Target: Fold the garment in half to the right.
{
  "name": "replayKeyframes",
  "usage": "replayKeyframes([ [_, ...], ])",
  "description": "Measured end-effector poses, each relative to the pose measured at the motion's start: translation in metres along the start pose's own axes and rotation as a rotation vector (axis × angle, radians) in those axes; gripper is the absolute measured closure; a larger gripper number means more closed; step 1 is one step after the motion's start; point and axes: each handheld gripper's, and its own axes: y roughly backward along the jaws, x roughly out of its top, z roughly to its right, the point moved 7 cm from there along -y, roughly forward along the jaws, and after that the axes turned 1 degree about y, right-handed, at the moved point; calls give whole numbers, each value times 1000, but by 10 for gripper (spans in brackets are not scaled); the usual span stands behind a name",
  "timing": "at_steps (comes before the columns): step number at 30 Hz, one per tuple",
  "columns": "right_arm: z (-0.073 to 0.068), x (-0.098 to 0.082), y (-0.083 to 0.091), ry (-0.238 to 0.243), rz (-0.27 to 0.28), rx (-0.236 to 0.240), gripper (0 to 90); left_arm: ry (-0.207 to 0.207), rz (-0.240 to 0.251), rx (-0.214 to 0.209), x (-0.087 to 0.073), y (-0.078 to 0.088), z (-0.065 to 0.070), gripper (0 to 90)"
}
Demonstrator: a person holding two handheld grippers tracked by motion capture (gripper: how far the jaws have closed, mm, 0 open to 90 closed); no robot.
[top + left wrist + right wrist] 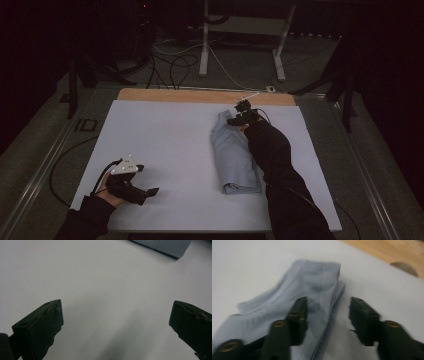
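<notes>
A light blue cloth (232,152), folded into a long strip, lies on the white sheet (165,145) right of centre. My right gripper (235,119) is at the cloth's far end. In the right gripper view it (328,312) stands open. One jaw rests over the ribbed folds (312,290) and the other over bare sheet, with the cloth's edge between them unpinched. My left gripper (150,192) lies near the front left of the sheet, well apart from the cloth. Its jaws (116,315) stand wide open with nothing between them. A corner of the cloth (170,246) shows far off.
A bare strip of the wooden tabletop (200,95) runs along the far edge of the sheet. Beyond it, cables (175,65) and white desk legs (204,45) stand on the dark floor. Metal rails (45,160) flank the table.
</notes>
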Motion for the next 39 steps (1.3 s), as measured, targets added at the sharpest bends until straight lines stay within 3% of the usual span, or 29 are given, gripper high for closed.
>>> replayKeyframes([
  [3,-5,5,10,11,25,25,288,-15,11,-9,1,1,2,3],
  [5,-11,7,18,18,46,77,188,-27,10,-15,1,1,3,3],
  [8,-17,8,25,23,57,112,138,-37,7,-18,1,1,4,3],
  [11,-25,6,33,31,71,158,146,-45,10,-21,2,2,6,3],
  [29,-71,-5,77,130,139,260,139,-55,4,-25,0,2,7,3],
  [33,-91,-11,98,164,178,326,137,-55,2,-25,0,2,6,3],
  [39,-109,-20,114,186,207,381,142,-60,-2,-22,0,2,7,3],
])
